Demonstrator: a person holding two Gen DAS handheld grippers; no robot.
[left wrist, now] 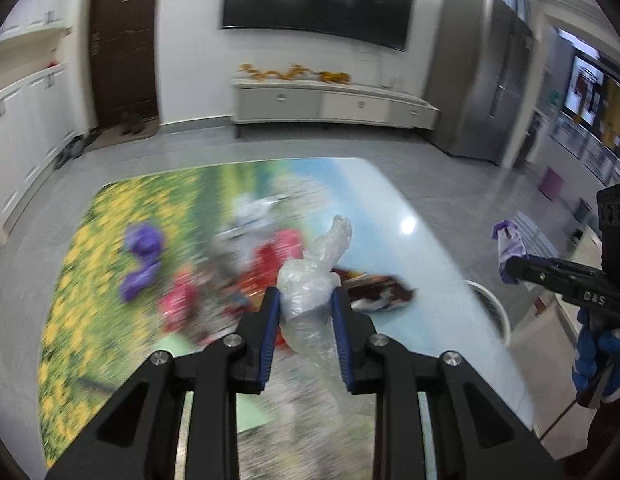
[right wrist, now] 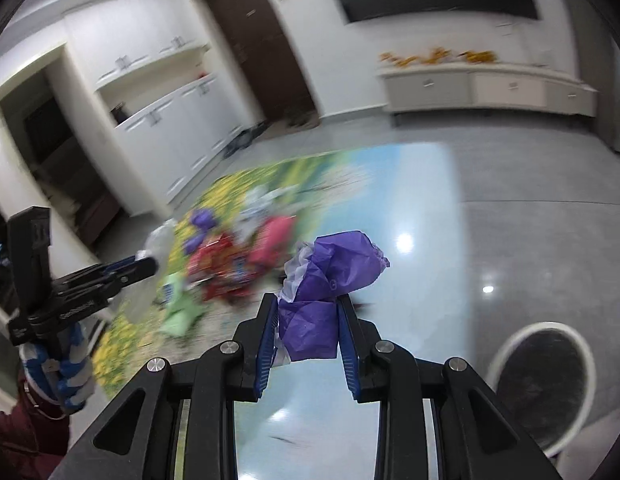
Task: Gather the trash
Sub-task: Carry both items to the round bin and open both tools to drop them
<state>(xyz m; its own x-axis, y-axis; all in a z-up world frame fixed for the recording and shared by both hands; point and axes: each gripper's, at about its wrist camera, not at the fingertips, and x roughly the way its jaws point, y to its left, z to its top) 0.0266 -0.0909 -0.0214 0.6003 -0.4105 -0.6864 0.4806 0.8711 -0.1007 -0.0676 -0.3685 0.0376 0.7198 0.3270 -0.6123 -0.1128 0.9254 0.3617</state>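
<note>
The clear bag (left wrist: 310,280) looks like thin, crinkled, glossy plastic. The purple wrapper (right wrist: 329,276), centre frame, seems creased and matt. The table (left wrist: 409,248) is smooth and glossy, as is the grey floor (right wrist: 529,220).

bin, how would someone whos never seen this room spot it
Find the table with the flower-field print. Off its right edge, on the grey floor, stands the bin, round, white-rimmed, with a dark liner. Unlike the bright wrappers piled on the table, it sits low on the floor, just right of the right gripper holding purple paper.
</note>
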